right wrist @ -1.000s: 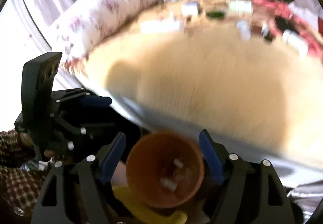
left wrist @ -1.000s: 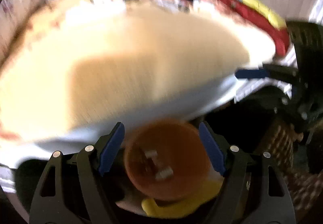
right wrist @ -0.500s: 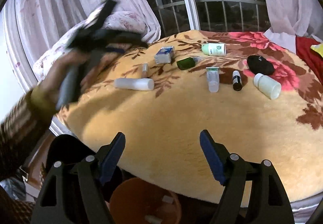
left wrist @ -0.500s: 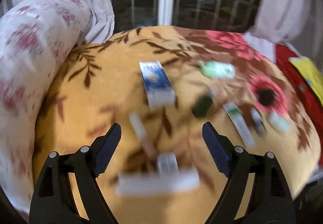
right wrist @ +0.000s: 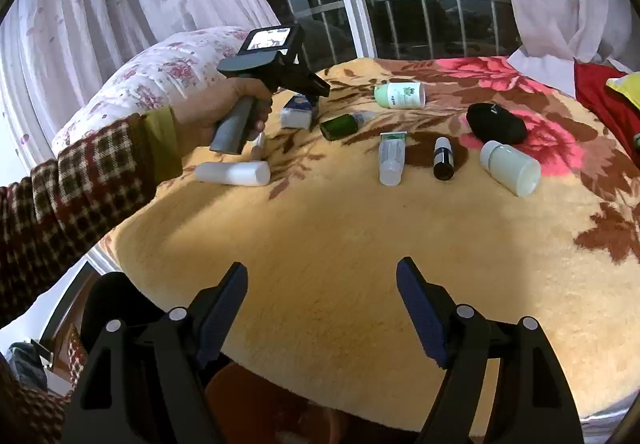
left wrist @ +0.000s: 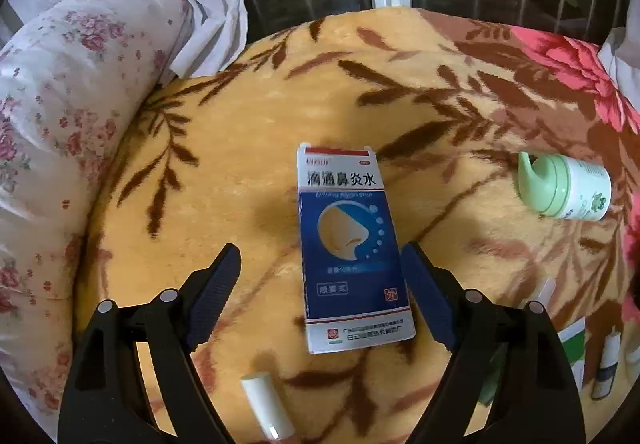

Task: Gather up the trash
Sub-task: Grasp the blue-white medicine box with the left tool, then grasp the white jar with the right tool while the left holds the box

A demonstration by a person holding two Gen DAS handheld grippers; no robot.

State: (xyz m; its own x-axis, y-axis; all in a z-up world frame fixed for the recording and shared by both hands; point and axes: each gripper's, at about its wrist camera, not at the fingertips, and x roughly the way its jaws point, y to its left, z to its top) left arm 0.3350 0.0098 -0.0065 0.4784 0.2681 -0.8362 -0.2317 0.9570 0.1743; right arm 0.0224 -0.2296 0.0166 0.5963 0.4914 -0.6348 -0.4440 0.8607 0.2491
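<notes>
On the yellow floral plush blanket [right wrist: 320, 228], the blue-and-white cardboard medicine box [left wrist: 352, 248] lies flat between the spread jaws of the left gripper [left wrist: 320, 284], untouched. The green-capped white bottle [left wrist: 566, 188] lies on its side to the box's right; a small white tube [left wrist: 266, 410] lies nearer the camera. The floral-print pillow [left wrist: 60, 104] borders the blanket's left edge.

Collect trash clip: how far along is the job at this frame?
Done: nothing in these views confirms it; only the orange bin's rim shows below the bed edge.
In hand: nothing. The left gripper, jaws open, hovers over the blue medicine box; the right gripper is open and empty.
Left: bottles and tubes lie across the blanket.
</notes>
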